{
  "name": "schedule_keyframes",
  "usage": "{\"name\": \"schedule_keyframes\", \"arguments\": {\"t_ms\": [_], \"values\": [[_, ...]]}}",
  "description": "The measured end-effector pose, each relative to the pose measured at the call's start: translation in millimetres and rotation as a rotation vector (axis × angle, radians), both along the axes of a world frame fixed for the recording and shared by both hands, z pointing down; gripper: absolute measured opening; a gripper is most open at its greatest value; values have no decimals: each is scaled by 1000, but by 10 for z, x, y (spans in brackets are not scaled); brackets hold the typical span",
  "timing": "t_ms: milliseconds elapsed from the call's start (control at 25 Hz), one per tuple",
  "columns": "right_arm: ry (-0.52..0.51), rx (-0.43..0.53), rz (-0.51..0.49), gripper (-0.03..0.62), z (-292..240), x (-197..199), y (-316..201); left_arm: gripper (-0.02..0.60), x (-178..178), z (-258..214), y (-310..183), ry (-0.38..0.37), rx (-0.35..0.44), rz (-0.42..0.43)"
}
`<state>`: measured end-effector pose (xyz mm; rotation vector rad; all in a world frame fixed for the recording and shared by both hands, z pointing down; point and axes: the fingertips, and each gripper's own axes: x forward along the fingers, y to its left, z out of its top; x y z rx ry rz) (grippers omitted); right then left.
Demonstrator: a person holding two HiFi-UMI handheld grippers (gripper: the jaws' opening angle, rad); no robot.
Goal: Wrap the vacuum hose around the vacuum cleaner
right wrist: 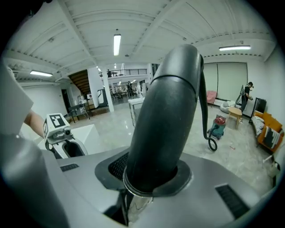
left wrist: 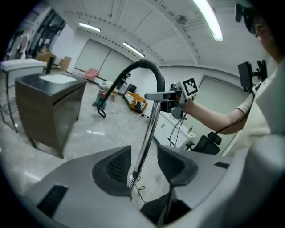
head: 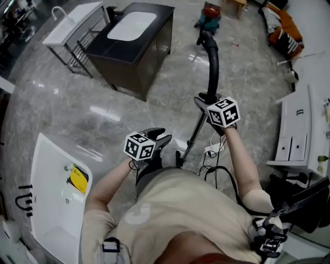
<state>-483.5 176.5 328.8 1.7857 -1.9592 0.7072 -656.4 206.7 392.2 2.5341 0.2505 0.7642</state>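
Note:
My right gripper is shut on the thick black curved handle of the vacuum wand, held up above the floor. From the handle the black hose arcs away to the teal-and-red vacuum cleaner on the far floor. The wand's metal tube slants down from the handle. My left gripper is open and aims at the tube's lower end. The tube shows in the gap between the jaws with no pad pressing on it.
A dark vanity cabinet with a white basin stands ahead on the left, a white sink stand beyond it. A white tub lies near left, a white cabinet on the right. Cables trail on the marble floor.

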Motion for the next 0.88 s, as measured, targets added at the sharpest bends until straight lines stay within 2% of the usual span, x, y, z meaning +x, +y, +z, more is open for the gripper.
{"name": "schedule_keyframes", "arguments": {"t_ms": [40,120,200,280,400,520,880], "values": [[9,-16,-8,107,-6,-4,-35,172,100,75,8,4,-28,44],[24,-46,-36,107,-12,-23,-170,176,376,146,-5,17,-9,140],[44,-72,-61,107,-23,-11,-340,247,707,131,-36,39,48,252],[72,-100,-62,107,-47,27,-493,293,1002,131,-77,50,74,351],[108,-150,-60,107,-70,-9,-669,307,1247,210,-133,49,76,449],[139,-179,-87,107,-115,-67,-875,307,1435,284,-205,69,89,484],[151,-185,-176,107,-418,-247,-1227,305,1973,102,-96,161,69,460]]}}
